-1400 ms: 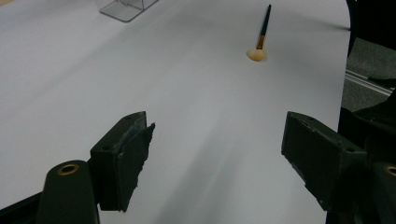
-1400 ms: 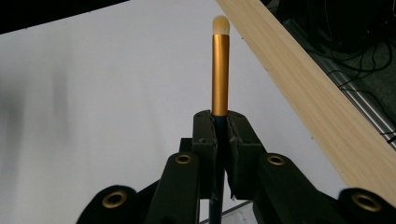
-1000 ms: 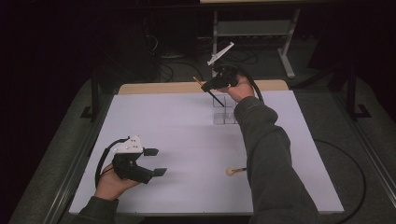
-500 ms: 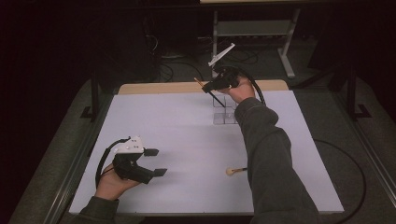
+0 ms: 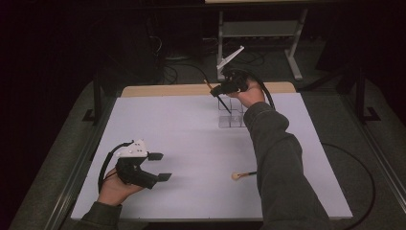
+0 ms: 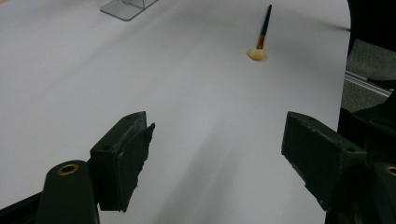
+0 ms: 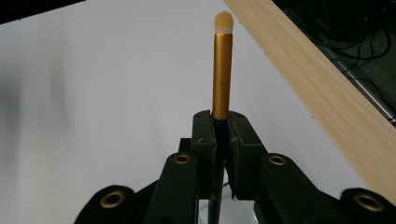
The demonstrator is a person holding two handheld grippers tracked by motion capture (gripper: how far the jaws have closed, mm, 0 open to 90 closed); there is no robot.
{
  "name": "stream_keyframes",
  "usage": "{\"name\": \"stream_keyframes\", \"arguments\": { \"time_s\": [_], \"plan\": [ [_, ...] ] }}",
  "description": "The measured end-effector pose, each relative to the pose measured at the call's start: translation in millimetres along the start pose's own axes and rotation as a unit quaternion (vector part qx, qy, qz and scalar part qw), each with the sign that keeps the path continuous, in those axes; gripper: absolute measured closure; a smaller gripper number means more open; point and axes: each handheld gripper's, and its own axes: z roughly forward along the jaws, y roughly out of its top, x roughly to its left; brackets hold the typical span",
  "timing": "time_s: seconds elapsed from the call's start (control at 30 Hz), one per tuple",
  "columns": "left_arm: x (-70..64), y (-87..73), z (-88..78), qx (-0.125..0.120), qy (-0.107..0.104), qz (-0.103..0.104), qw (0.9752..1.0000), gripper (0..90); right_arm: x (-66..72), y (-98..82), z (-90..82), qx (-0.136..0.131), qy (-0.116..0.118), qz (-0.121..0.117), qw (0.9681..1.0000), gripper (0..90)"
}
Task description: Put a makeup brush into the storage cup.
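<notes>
We see the right gripper [image 5: 219,90] at the far side of the white table [image 5: 191,129], its jaws clamped on a makeup brush [image 7: 222,70] with a gold ferrule, the dark handle slanting down into a clear acrylic organizer [image 5: 231,114]. The left gripper [image 5: 161,166] rests near the table's near left edge with jaws wide apart and empty. A second brush [image 5: 242,175] lies flat on the table nearer the person, well apart from both grippers.

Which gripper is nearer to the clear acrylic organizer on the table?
Right. The right gripper holds a brush directly over the clear organizer at the far side; the left gripper rests open near the table's front left.
</notes>
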Motion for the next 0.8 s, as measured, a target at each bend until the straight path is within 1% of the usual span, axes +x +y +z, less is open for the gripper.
{"name": "stream_keyframes", "arguments": {
  "time_s": [0.03,0.07,0.2,0.27,0.3,0.37,0.47,0.63,0.67,0.8],
  "plan": [
    [0.0,0.1,0.0,0.001,0.000,0.001,1.0000,22.5,-0.6,-1.6,-0.2,0.001,-0.003,-0.004,1.0000,81.3],
    [-0.2,0.1,-0.1,-0.001,0.000,0.000,1.0000,22.4,-0.3,-3.1,-0.3,0.001,-0.001,0.001,1.0000,81.3],
    [-0.4,0.4,-0.1,-0.001,0.000,0.000,1.0000,22.5,0.3,-5.9,-1.5,0.006,-0.003,0.003,1.0000,81.2],
    [-0.5,0.2,0.5,0.002,0.001,0.003,1.0000,22.4,0.8,-6.6,-1.7,0.002,-0.005,0.001,1.0000,81.1],
    [-1.2,0.1,1.0,0.004,0.002,0.001,1.0000,22.4,1.3,-6.9,-1.9,0.002,-0.005,0.005,1.0000,81.0],
    [-1.3,-0.2,1.8,0.005,0.002,0.006,1.0000,22.5,1.7,-8.1,-1.3,0.005,-0.004,0.006,1.0000,81.0],
    [-2.0,0.0,2.0,0.005,0.002,0.006,1.0000,22.4,2.0,-10.2,-0.8,0.005,-0.004,0.006,1.0000,80.5],
    [-2.4,-0.1,2.7,0.008,0.002,0.005,1.0000,22.5,3.2,-14.1,-1.0,0.005,-0.006,0.008,0.9999,78.6],
    [-2.6,0.0,2.8,0.008,0.002,0.006,1.0000,22.5,3.5,-14.7,-1.4,0.006,-0.004,0.012,0.9999,77.6],
    [-3.8,0.1,3.4,0.008,0.002,0.003,1.0000,22.5,3.7,-16.1,-4.2,0.005,-0.007,0.012,0.9999,73.8]
  ]
}}
